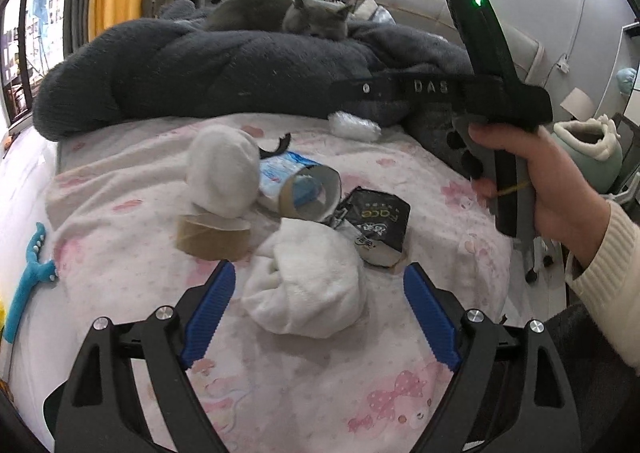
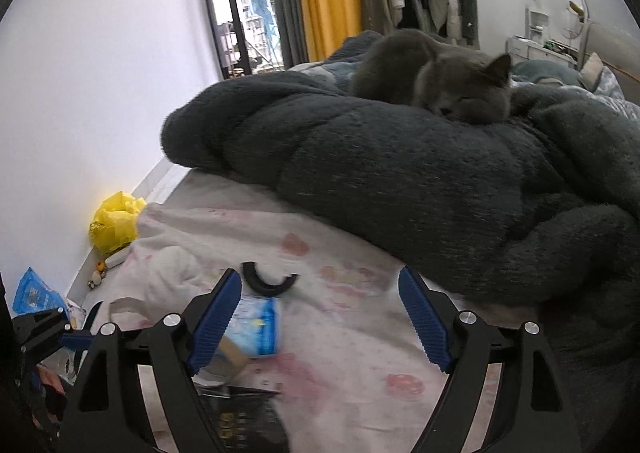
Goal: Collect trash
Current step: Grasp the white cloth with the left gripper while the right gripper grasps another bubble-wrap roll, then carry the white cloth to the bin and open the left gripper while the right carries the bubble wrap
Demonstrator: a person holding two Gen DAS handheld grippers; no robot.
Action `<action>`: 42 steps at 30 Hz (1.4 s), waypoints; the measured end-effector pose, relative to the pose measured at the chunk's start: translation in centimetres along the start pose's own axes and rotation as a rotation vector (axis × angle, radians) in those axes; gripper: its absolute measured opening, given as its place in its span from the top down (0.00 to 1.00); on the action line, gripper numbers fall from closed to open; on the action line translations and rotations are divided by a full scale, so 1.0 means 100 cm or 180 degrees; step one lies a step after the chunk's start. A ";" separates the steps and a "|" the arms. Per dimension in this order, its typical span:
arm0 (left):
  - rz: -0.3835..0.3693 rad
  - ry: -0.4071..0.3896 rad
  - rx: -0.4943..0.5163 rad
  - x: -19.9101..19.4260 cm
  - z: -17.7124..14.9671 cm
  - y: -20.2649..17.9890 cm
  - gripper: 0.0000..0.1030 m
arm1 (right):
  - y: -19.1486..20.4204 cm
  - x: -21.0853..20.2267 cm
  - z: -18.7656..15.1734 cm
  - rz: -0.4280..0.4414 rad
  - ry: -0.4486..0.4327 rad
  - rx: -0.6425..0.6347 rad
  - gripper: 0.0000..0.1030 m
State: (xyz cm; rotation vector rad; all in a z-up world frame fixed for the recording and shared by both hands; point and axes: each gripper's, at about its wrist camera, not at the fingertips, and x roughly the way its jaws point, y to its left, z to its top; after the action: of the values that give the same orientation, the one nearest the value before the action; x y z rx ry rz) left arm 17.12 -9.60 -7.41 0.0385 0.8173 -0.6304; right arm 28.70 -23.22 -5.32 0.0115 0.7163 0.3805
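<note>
Bedroom, bed w/ a pale pink-print sheet (image 1: 132, 273), and a heap of litter sits mid-sheet. Left tongs (image 1: 320, 285) spread wide, nothing between the pads, pointed down at the pile. Straight ahead of them, just beyond the tips: a crumpled white fluffy wad (image 1: 308, 285), lying roughly across the gap, so prob. the first grab. Behind it, a black foil snack packet (image 1: 376, 229) to the right, a brown cardboard tape roll (image 1: 214, 237) to the left w/ a second white wad (image 1: 222, 171) resting on top, and an open brown tube (image 1: 310, 193) against a blue-and-white plastic wrapper (image 1: 280, 173).

Right tongs (image 2: 320, 317) also apart, empty. From their view the same blue-white wrapper shows at the left pad, black packet low in the frame, a black curved plastic piece (image 2: 266, 283) just ahead. The person's right hand (image 1: 532, 177) holds that tool up over the right side of the pile.

Left looks nearer the white wad; right nearer wrapper & packet.

In the way? A dark grey fleece blanket (image 2: 400, 173) bulks behind the pile, grey cat (image 2: 440, 81) lying on it, well back. Yellow plastic bag (image 2: 114, 221) on the floor by the wall. Teal toy (image 1: 28, 277) at the sheet's left edge, apart.
</note>
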 end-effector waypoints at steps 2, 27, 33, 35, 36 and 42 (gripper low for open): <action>-0.0007 0.0084 0.0047 0.009 0.000 -0.003 0.15 | -0.008 0.003 -0.001 -0.0050 0.0035 0.0047 0.20; 0.0041 0.0195 0.0103 0.023 0.010 0.013 0.55 | -0.077 0.068 -0.011 -0.0462 0.0513 0.1017 0.05; -0.0113 0.0033 0.0096 0.006 0.016 0.013 0.56 | -0.073 0.075 -0.010 -0.0498 0.0544 0.1037 0.05; -0.0153 -0.0037 0.0078 0.000 0.018 0.013 0.56 | -0.073 0.075 -0.010 -0.0512 0.0543 0.1043 0.10; -0.0161 -0.0058 0.0076 -0.001 0.019 0.012 0.56 | -0.074 0.073 -0.011 -0.0517 0.0545 0.1047 0.11; -0.0199 -0.0176 0.0030 -0.012 0.022 0.013 0.56 | -0.079 0.076 -0.012 -0.0554 0.0567 0.1100 0.31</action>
State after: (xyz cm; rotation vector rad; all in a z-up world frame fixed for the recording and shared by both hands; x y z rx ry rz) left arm 18.66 -8.49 -5.30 0.0041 0.7643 -0.6916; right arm 35.78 -28.11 -12.17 0.2428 0.9453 0.0880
